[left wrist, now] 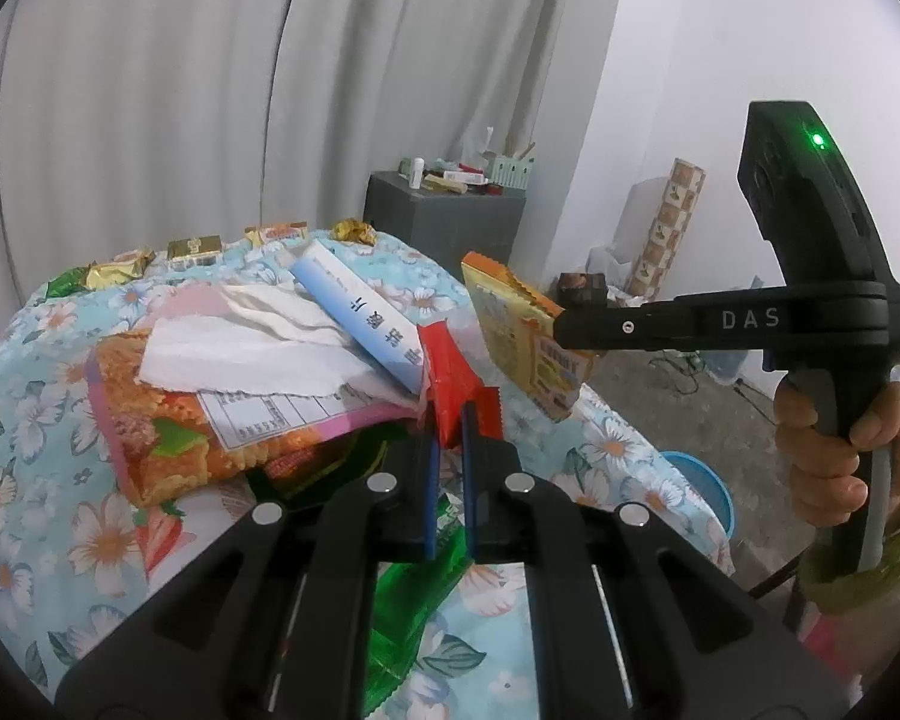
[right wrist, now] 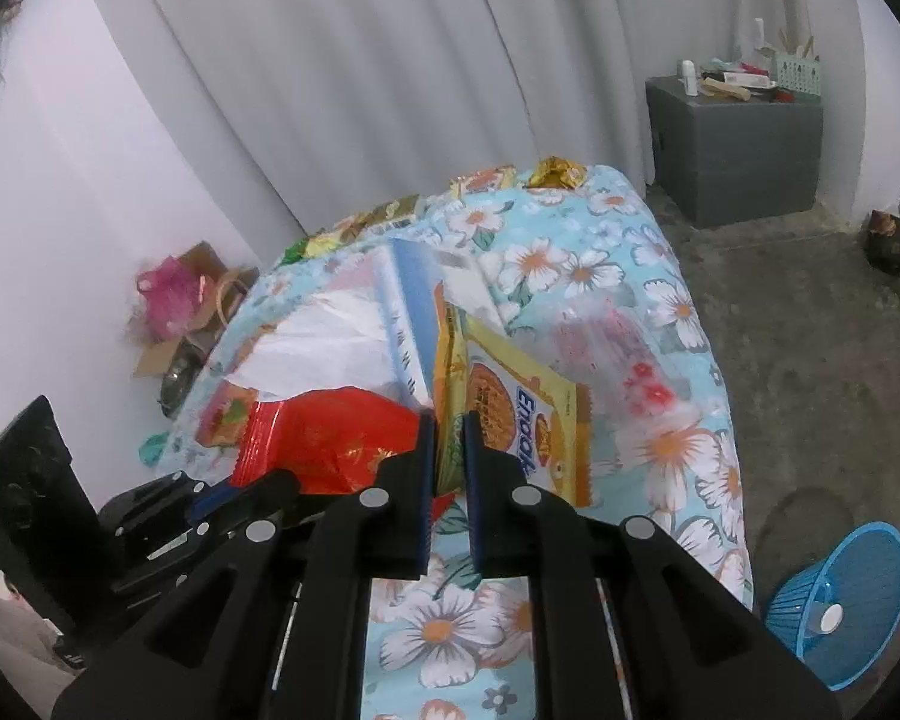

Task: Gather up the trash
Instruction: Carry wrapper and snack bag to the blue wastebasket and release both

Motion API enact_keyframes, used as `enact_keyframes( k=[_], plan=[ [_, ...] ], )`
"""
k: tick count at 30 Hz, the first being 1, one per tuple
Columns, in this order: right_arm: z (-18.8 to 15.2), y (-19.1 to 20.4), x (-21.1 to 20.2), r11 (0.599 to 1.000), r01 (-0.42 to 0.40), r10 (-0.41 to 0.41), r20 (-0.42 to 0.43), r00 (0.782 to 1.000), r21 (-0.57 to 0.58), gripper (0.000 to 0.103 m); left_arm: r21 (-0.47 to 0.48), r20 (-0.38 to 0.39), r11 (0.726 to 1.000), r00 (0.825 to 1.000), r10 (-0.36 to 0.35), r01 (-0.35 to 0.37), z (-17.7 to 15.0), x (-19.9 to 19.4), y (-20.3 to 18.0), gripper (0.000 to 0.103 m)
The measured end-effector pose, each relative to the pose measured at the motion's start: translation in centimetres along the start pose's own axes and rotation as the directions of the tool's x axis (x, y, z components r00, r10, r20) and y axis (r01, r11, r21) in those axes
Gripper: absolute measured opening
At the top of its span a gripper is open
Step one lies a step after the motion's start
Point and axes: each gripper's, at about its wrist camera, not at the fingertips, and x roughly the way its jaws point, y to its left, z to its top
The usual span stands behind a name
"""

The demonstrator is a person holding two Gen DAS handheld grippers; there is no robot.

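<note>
Your left gripper [left wrist: 450, 414] has its fingers clamped on the near edge of a red wrapper [left wrist: 450, 384], which stands up from the heap of trash. Your right gripper [right wrist: 450, 426] has its fingers clamped on the near edge of a yellow snack packet [right wrist: 510, 420]; seen from the left wrist, that packet [left wrist: 522, 336] hangs clear of the worktop, to the right of the heap. Just behind the red wrapper a blue and white box [left wrist: 360, 312] lies tilted across crumpled white tissue [left wrist: 240, 342], and under these lie a printed paper slip [left wrist: 258, 414] and a large orange snack bag [left wrist: 162, 438]. A green wrapper [left wrist: 414, 600] lies beneath your left fingers at the near edge. All of it rests on a worktop covered with a blue floral cloth [left wrist: 24, 420]. Along the far edge sits a row of gold-foil sweets [left wrist: 192, 249]. On the floor to the right stands a blue basket [right wrist: 840, 594], and farther off a grey cabinet [right wrist: 738, 150] stands by the curtain [right wrist: 360, 60].
</note>
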Motion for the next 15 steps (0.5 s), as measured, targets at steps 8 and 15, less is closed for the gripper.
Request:
enact_keyframes(
  k=[8, 15],
  plan=[
    [-0.2, 0.5, -1.3, 0.997, -0.077, 0.076, 0.021, 0.997, 0.029, 0.009, 0.005, 0.038, 1.0, 0.999, -0.001, 0.001, 0.3, -1.9, -0.6, 0.004],
    [-0.2, 1.2, -3.1, 0.995, -0.102, 0.101, 0.05, 0.994, 0.018, 0.009, 0.014, 0.08, 1.0, 0.997, -0.008, 0.007, 0.8, -3.9, -1.1, 0.004]
  ],
)
